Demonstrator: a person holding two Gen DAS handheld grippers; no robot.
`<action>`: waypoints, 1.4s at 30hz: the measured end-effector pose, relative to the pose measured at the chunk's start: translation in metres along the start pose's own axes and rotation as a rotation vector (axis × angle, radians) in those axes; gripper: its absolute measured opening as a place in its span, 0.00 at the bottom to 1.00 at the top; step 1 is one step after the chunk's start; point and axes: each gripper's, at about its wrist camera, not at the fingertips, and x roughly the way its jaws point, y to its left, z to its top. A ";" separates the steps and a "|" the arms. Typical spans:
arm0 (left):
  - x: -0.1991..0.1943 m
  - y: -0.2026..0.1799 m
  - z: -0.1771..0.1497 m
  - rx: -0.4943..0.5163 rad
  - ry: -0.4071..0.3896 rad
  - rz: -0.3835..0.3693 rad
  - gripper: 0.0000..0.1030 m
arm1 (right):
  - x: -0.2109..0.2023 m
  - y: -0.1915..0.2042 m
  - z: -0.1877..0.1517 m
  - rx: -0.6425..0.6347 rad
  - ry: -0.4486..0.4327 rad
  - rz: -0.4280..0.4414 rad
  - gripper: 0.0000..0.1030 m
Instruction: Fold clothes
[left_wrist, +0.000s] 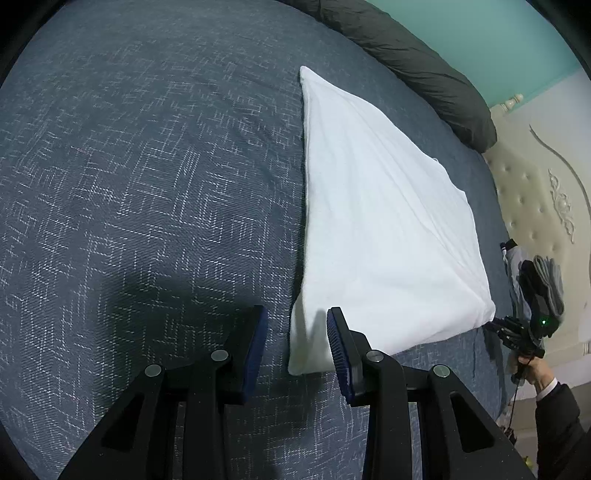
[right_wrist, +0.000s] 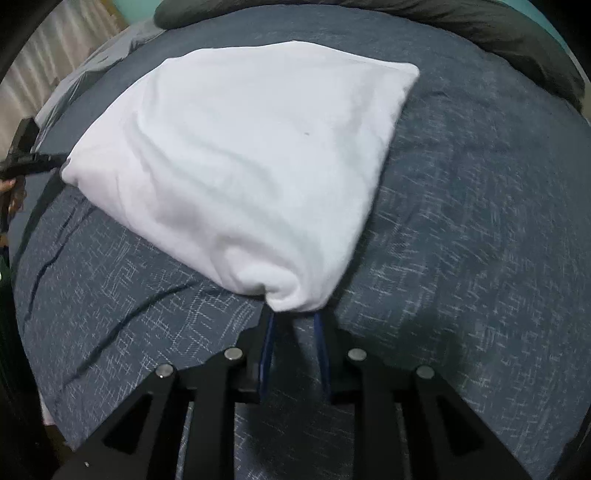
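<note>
The left gripper (left_wrist: 297, 325) stood partly open with nothing clamped, its right blue ribbed pad (left_wrist: 338, 347) just beside the near corner of the folded white garment (left_wrist: 376, 221). The right gripper (right_wrist: 293, 321) was open too, its jaws apart just under another bunched corner (no pad pressing). The soft, creased, roughly four-sided garment lay on a dark blue crosshatch-woven bedcover (left_wrist: 147, 184), a dark grey duvet (left_wrist: 413, 62) beyond.

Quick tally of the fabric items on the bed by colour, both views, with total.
White: 1, folded white garment on the bedspread
Blue-grey patterned: 1, bedspread
Dark grey-green: 1, rolled duvet along the far edge
Dark and grey: 1, small clothes pile by the headboard; piece count unclear
Total: 4
</note>
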 end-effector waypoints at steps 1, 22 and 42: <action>0.000 -0.001 0.000 0.000 0.001 -0.001 0.35 | -0.001 0.003 0.000 -0.012 -0.011 -0.004 0.20; -0.005 0.004 -0.006 -0.008 0.000 0.003 0.35 | -0.013 0.001 -0.024 -0.074 0.058 -0.051 0.00; 0.000 -0.002 -0.021 -0.013 0.051 -0.056 0.31 | -0.020 -0.016 -0.043 0.446 -0.006 0.247 0.07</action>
